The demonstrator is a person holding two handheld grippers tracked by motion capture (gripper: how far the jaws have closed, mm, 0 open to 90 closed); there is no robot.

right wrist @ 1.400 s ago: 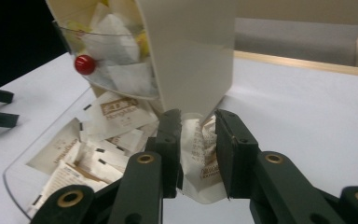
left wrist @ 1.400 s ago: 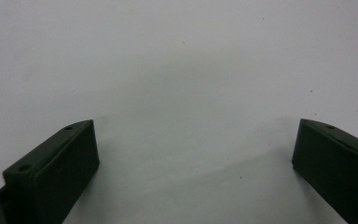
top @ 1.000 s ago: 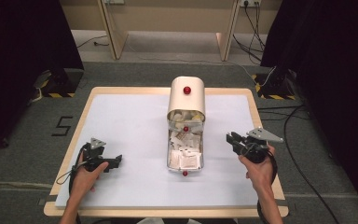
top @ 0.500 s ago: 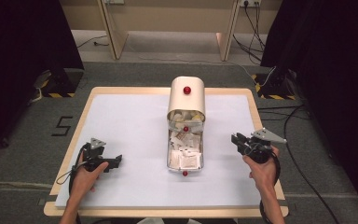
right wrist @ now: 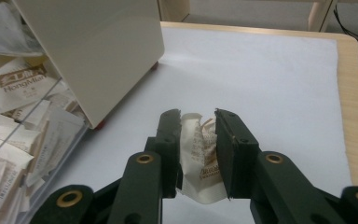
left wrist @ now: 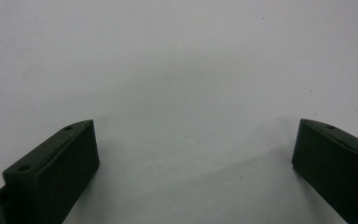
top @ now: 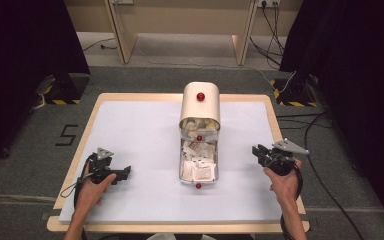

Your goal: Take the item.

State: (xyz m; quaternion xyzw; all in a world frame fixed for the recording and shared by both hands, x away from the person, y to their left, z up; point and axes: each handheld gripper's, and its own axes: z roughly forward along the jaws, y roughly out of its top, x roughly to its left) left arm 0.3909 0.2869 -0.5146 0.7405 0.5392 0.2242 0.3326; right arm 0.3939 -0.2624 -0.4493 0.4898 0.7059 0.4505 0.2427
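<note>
High view: sachets point(top: 198, 170) in drawer point(top: 182, 172).

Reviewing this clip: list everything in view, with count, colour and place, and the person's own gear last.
Table: one, wooden rim, white top.
Box: one, cream cover with red knob, table centre.
Clear tray: one, pulled out toward the person.
Packets: many, white, in tray.
Crumpled packet: one, white, between the right gripper's jaws.
Left gripper: black, open, near-left table.
Right gripper: black, shut on packet, right of tray.
Hands: two, bottom edge.
</note>
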